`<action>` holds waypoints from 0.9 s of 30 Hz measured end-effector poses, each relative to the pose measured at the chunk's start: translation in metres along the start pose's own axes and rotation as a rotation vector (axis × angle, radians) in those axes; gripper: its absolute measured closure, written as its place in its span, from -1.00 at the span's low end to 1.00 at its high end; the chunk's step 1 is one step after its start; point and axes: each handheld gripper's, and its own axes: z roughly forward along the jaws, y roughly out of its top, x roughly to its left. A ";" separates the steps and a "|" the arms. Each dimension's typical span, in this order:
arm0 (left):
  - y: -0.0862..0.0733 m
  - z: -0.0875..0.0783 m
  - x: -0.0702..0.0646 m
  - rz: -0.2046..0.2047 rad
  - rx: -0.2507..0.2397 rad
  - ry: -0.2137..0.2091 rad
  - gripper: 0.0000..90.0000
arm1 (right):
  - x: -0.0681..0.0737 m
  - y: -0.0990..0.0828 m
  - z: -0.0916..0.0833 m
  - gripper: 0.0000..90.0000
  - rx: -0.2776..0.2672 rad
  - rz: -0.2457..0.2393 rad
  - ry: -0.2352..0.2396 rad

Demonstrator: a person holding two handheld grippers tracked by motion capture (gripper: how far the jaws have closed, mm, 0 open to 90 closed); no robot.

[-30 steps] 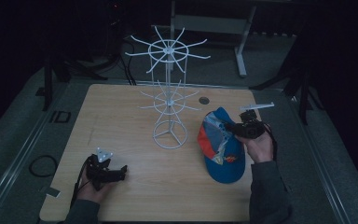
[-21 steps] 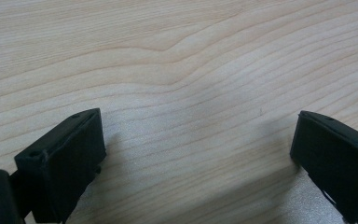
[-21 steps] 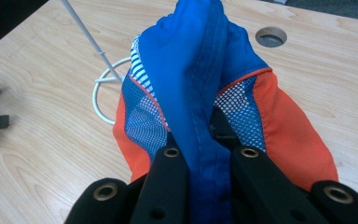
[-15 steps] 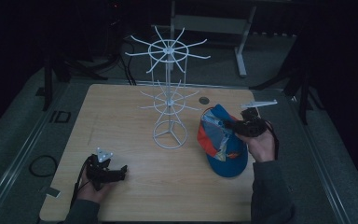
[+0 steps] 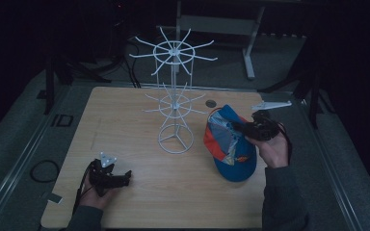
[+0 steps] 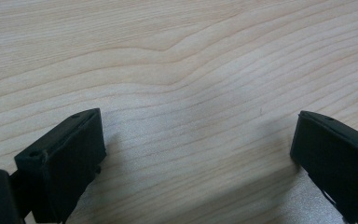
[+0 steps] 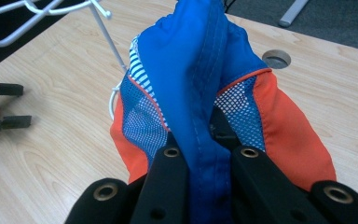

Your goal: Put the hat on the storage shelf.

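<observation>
Your right gripper (image 5: 241, 127) is clamped on a fold of the blue and orange cap (image 5: 229, 149), which sits at the right of the table (image 5: 125, 110), its bill still on the wood, near the base of the white wire rack (image 5: 173, 103). My guess is the cap goes onto one of the rack's arms: lift it clear before swinging left, and keep the pinch on the seam. Your left gripper (image 6: 196, 154) rests near the front left edge, jaws wide apart over bare wood. The room is dim, and the cap's inside is hard to make out.
</observation>
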 end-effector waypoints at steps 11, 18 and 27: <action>0.000 0.000 0.000 0.000 0.002 -0.001 -0.93 | 0.006 0.004 -0.014 0.95 -0.020 -0.024 0.011; 0.000 0.000 0.000 0.001 0.002 -0.001 -0.93 | 0.007 0.008 -0.023 0.95 -0.037 -0.033 0.017; 0.000 0.000 0.000 0.001 0.002 -0.001 -0.93 | 0.007 0.010 -0.031 0.95 -0.055 -0.040 0.026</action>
